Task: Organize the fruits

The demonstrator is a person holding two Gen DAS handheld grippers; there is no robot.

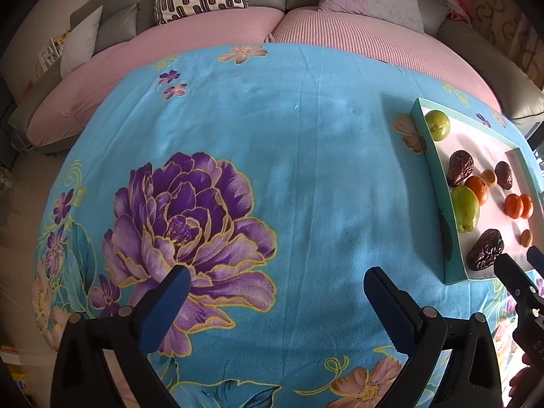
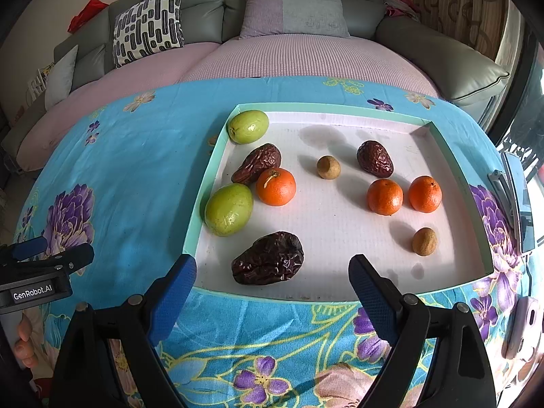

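Right gripper (image 2: 272, 272): blue ribbed pads spread, holding nothing
Left gripper (image 1: 277, 284): spread, holding nothing
Nearest date (image 2: 268, 259): dark, wrinkled, oval
Tray (image 2: 204, 200): shallow, teal-rimmed cardboard

I see a blue floral cloth (image 2: 136, 170) spread over the table. Behind it stands a grey sofa (image 2: 442, 54) with pink seat covers (image 2: 306, 57); a black-and-white patterned cushion (image 2: 149, 23) leans on its backrest, left of a lilac-and-grey cushion (image 2: 295, 6).
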